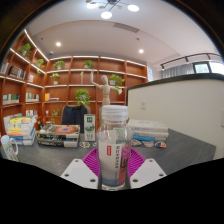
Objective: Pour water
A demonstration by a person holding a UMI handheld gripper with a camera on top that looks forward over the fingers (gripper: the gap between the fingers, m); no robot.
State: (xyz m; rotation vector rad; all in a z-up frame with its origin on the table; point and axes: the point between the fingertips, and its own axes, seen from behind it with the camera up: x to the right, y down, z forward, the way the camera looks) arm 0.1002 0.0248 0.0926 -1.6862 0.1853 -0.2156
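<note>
The gripper [113, 172] holds the bottle [114, 145] upright above the desk [180, 150]. Carrying step, seemingly; next needs a receiving vessel, none visible here.

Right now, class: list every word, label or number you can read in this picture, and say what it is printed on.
Nothing can be read.
Bottle held in the tool: red-and-white label, text too small.
Boxes on the table: print blurred.
Books on the shelves: spines illegible.
</note>
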